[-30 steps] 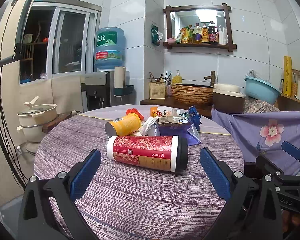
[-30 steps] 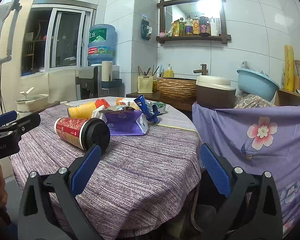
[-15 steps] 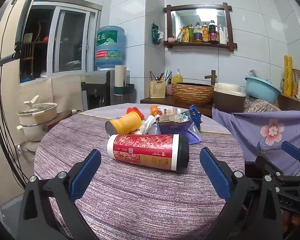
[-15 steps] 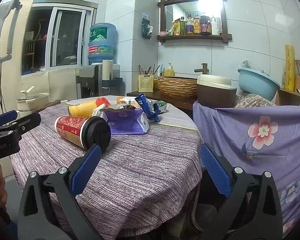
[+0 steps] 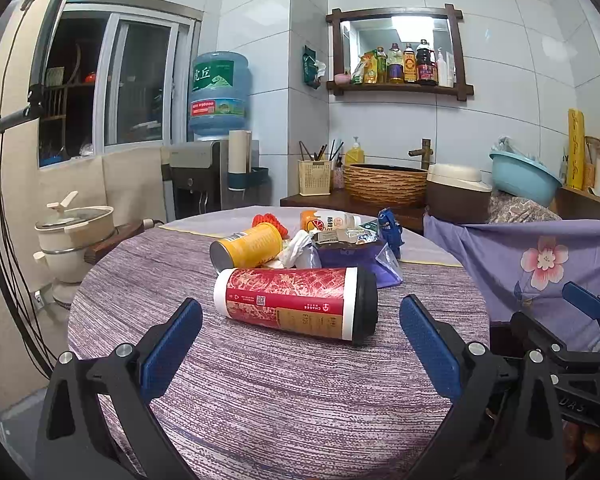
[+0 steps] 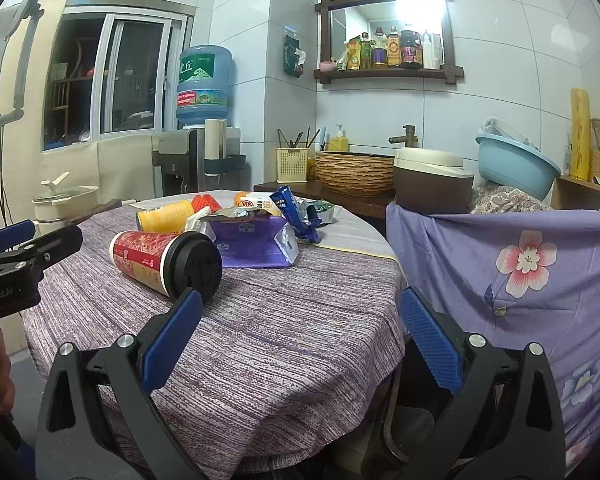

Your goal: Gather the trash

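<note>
Lying on its side on the round tabletop [image 5: 300,392]: red cup [image 5: 296,305], white rims, black lid. Behind the cup, a trash heap: yellow can [image 5: 246,246] on its side, crumpled tissue [image 5: 298,245], purple bag [image 5: 354,258], blue wrapper [image 5: 390,229], orange-labelled bottle [image 5: 329,221]. Left tongs [image 5: 300,344] spread, empty, just before the cup. Right tongs [image 6: 300,340] spread, empty, beside the cup's lid end.
</note>
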{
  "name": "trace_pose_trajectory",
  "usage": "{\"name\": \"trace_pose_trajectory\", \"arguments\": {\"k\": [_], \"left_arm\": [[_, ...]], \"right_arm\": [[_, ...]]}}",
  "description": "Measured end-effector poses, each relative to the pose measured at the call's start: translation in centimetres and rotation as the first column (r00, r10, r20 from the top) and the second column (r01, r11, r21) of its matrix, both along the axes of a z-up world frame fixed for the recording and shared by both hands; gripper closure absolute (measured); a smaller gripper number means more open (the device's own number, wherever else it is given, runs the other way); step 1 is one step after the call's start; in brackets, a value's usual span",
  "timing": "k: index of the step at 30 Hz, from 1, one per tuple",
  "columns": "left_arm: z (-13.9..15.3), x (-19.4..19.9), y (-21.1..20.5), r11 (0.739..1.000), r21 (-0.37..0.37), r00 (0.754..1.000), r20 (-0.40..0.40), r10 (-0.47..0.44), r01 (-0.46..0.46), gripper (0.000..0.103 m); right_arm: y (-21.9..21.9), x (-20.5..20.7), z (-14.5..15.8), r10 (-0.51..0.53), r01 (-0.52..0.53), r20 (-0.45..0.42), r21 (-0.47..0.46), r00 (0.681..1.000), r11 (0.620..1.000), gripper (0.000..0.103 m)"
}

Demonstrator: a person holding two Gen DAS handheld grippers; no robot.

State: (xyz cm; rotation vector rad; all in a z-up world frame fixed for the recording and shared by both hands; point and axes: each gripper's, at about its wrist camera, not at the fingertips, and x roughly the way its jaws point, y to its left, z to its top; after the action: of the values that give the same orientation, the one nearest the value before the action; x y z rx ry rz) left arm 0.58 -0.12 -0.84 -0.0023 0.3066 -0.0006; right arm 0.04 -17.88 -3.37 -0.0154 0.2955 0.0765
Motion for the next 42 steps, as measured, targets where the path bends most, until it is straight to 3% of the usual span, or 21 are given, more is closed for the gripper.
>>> {"name": "trace_pose_trajectory", "arguments": {"k": [21, 26, 29, 32, 36, 37, 40, 42], "left_arm": [[-0.7, 0.5, 0.4, 1.0, 0.011, 1.0, -0.03, -0.002, 0.002, 0.005], [-1.3, 1.4, 1.3, 0.999, 0.029, 0.997, -0.078, -0.013, 0.015, 0.005], [-2.0, 2.6, 2.8, 1.0, 0.023, 0.99, -0.144, 0.002, 0.001, 0.005], [-2.6, 3.4, 5.2, 0.998, 0.033, 0.981, -0.186, 0.05, -0.044, 0.005], [-3.2, 3.9, 8.8, 0.992, 0.058, 0.969, -0.217, 0.119, -0.109, 0.005], [-3.2, 4.0, 9.8, 0.99, 0.065, 0.965, -0.223, 0.14, -0.129, 0.005], [-3.3, 4.3, 12.2, 0.984, 0.058, 0.957, -0.233, 0.176, -0.166, 0.005], [-3.2, 4.4, 13.2, 0.982, 0.047, 0.953, -0.236, 0.187, -0.181, 0.005]], "right_arm": [[0.0, 0.8, -0.1, 0.012, -0.012, -0.031, -0.009, 0.999, 1.0, 0.005], [1.6, 2.7, -0.5, 0.107, -0.113, -0.104, -0.057, 0.989, 0.992, 0.005], [4.2, 4.8, -0.5, 0.19, -0.214, -0.161, -0.147, 0.968, 0.966, 0.005], [7.2, 6.9, 0.2, 0.262, -0.304, -0.191, -0.243, 0.946, 0.921, 0.005], [12.1, 9.4, 1.2, 0.404, -0.471, -0.251, -0.336, 0.88, 0.816, 0.005], [13.3, 9.9, 1.4, 0.428, -0.502, -0.27, -0.367, 0.863, 0.783, 0.005], [18.3, 12.1, 1.6, 0.495, -0.607, -0.352, -0.475, 0.795, 0.637, 0.005], [20.8, 13.4, 1.4, 0.487, -0.618, -0.383, -0.546, 0.785, 0.566, 0.005]]}}
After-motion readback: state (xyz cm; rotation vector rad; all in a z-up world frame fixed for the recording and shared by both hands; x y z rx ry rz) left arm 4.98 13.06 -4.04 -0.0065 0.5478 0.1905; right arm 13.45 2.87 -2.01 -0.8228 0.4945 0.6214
